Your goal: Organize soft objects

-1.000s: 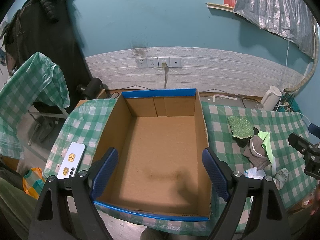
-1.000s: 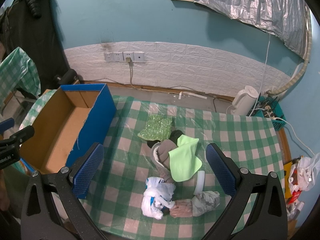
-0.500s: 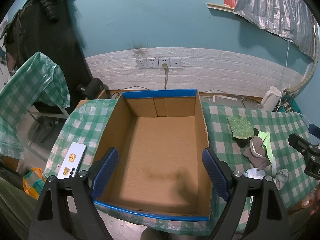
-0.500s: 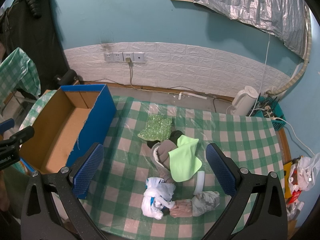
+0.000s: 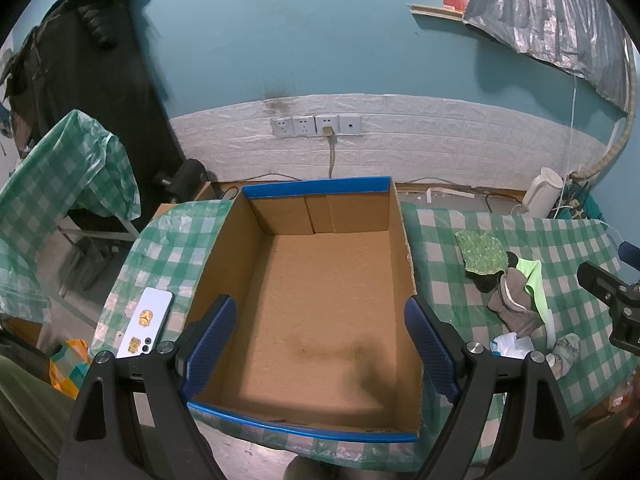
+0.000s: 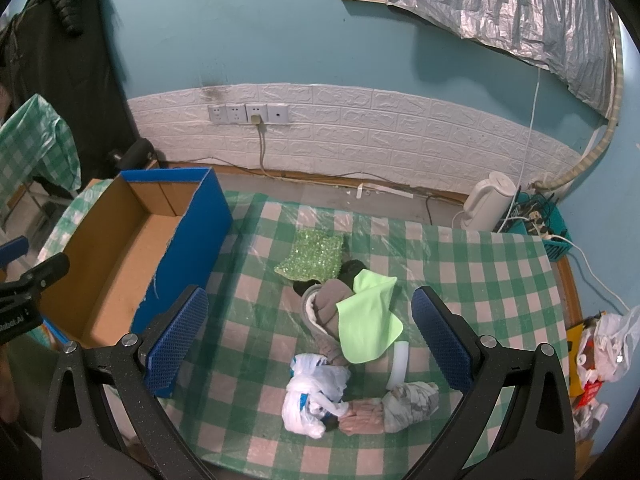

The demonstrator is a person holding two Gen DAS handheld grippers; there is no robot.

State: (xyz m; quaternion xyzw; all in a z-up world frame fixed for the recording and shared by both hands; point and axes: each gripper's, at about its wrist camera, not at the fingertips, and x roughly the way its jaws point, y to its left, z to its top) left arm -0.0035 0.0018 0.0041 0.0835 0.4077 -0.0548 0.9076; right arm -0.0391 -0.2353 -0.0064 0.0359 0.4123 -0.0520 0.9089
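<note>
Grippers both spread, empty: my left gripper (image 5: 318, 346) over bare cardboard box (image 5: 320, 280), my right gripper (image 6: 308, 336) above the pile. Nearest: white plastic bag (image 6: 314, 394), then lime cloth (image 6: 368, 320), sequinned green pad (image 6: 314, 258) farthest. Sorting not started; next, descend and pinch the bag.

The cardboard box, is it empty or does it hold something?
Empty. The cardboard box shows only its bare brown floor; the soft things lie outside it.

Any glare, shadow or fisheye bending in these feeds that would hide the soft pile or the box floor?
Left wrist view: shadow darkens the near floor of the cardboard box, and the pile sits squeezed at the right edge. Right wrist view: mild sheen on the plastic-covered tablecloth; the lime cloth and white bag read sharply.
</note>
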